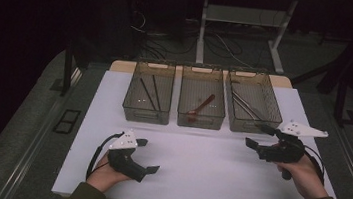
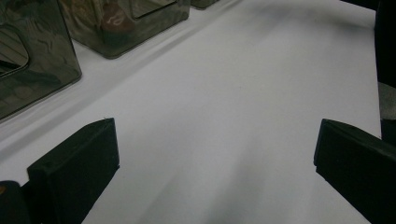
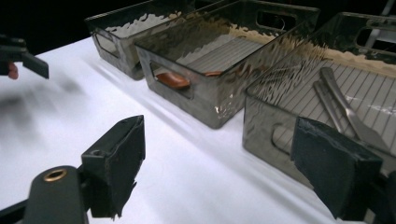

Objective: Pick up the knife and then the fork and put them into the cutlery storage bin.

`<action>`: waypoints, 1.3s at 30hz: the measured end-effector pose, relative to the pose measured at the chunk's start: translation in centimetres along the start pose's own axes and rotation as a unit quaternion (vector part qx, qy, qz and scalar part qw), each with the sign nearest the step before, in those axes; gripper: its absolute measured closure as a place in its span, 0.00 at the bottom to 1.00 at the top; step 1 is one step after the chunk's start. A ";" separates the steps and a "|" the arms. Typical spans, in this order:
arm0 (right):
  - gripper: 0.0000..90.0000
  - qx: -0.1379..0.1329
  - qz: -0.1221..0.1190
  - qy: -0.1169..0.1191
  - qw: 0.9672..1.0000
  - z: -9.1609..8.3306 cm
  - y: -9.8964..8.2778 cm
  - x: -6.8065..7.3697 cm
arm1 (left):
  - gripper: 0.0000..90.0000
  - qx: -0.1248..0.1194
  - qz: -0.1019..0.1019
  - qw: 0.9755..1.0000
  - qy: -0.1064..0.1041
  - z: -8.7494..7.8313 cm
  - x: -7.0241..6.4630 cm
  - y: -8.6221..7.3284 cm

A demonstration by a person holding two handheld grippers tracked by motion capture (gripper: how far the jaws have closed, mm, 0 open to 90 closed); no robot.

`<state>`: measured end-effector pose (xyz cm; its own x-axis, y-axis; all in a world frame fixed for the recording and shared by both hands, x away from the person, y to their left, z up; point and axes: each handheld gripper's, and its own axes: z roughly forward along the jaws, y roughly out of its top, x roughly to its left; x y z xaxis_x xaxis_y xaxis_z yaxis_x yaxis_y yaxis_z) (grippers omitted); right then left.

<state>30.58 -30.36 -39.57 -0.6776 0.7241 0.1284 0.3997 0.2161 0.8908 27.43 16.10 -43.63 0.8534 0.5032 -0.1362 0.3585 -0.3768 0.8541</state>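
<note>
Right gripper: jaws wide apart, nothing between them, hovering over the white table just short of the right bin.
Left gripper: jaws likewise apart and empty, held low over the near part of the table, well away from the bins.
Metal utensils: lie flat on the ribbed floor of the right bin, just ahead of the right gripper and past its near wall.
Handling: probably stiff, thin, smooth and fairly light; likely to slip between pads, so a pinch across the flat handle near its middle seems best.
Obstacle: the bin's tall near wall stands between the jaws and the utensils; coming in from above looks necessary.
Middle bin: left of the right gripper, holds a reddish spoon.
Left bin: farthest from the right gripper, holds dark thin sticks.
</note>
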 end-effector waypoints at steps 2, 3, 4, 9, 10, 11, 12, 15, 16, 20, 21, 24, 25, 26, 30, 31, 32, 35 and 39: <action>0.19 0.003 -0.004 0.004 1.000 0.0 -0.5 0.2 | 0.00 0.001 0.002 1.000 0.000 0.0 0.0 0.0; 0.19 0.006 -0.004 0.004 1.000 0.0 -0.7 0.3 | 0.00 0.001 0.002 1.000 0.000 0.0 0.0 0.0; 0.19 0.006 -0.004 0.005 1.000 0.1 -1.0 0.4 | 0.00 0.000 0.002 1.000 -0.001 0.0 0.0 0.0; 0.18 0.015 0.002 0.012 1.000 0.2 -2.5 1.1 | 0.00 -0.001 0.002 1.000 -0.001 0.0 -0.1 0.0; 0.18 0.014 -0.001 0.009 1.000 0.2 -2.8 1.2 | 0.00 0.000 0.004 1.000 -0.001 0.0 0.0 0.1; 0.18 0.013 0.002 0.009 1.000 0.2 -3.1 1.4 | 0.00 0.001 0.004 1.000 -0.001 0.0 -0.1 0.1; 0.18 0.011 0.005 0.010 1.000 0.1 -3.4 1.5 | 0.00 0.001 0.004 1.000 -0.001 0.0 -0.1 0.1; 0.18 0.014 0.003 0.010 1.000 0.0 -4.0 1.9 | 0.00 0.001 0.004 1.000 0.000 0.0 -0.1 0.1; 0.18 0.015 0.002 0.011 1.000 0.0 -4.1 2.0 | 0.00 0.001 0.004 1.000 0.000 -0.1 -0.1 0.1; 0.18 0.016 0.007 0.013 1.000 -0.3 -4.8 2.5 | 0.00 0.001 0.004 1.000 0.000 0.0 -0.1 0.1; 0.18 0.015 0.009 0.013 1.000 -0.3 -5.0 2.6 | 0.00 0.001 0.004 1.000 0.000 0.0 -0.1 0.1; 0.18 0.020 -0.003 0.013 1.000 -0.5 -5.3 2.9 | 0.00 0.001 0.005 1.000 -0.001 -0.1 -0.1 0.1; 0.18 0.020 -0.002 0.013 1.000 -0.6 -5.4 3.1 | 0.00 0.001 0.006 1.000 -0.001 -0.1 -0.1 0.1; 0.18 0.019 0.000 0.012 1.000 -0.6 -5.4 3.1 | 0.00 0.002 0.007 1.000 -0.001 -0.1 -0.1 0.1; 0.18 0.023 -0.001 0.012 1.000 -0.9 -5.7 3.5 | 0.00 0.002 0.008 1.000 0.000 -0.1 -0.1 0.1; 0.15 0.027 0.000 0.012 1.000 -0.9 -5.8 3.6 | 0.00 0.002 0.008 1.000 0.000 -0.1 -0.1 0.1; 0.14 0.031 -0.001 0.011 0.999 -0.8 -5.9 3.6 | 0.00 0.002 0.008 1.000 0.000 -0.1 -0.1 0.1; 0.14 0.041 -0.011 0.001 0.999 -0.8 -6.2 3.9 | 0.00 0.002 0.008 1.000 0.000 -0.1 -0.1 0.1; 0.13 0.049 -0.018 0.000 0.999 -0.6 -6.3 4.1 | 0.00 0.001 0.006 1.000 0.001 -0.1 -0.1 0.1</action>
<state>24.96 -29.14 -44.44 -0.6926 0.7146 0.0980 0.4336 0.3039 0.8483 27.35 16.10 -43.50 0.8562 0.5012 -0.1252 0.3499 -0.3842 0.8544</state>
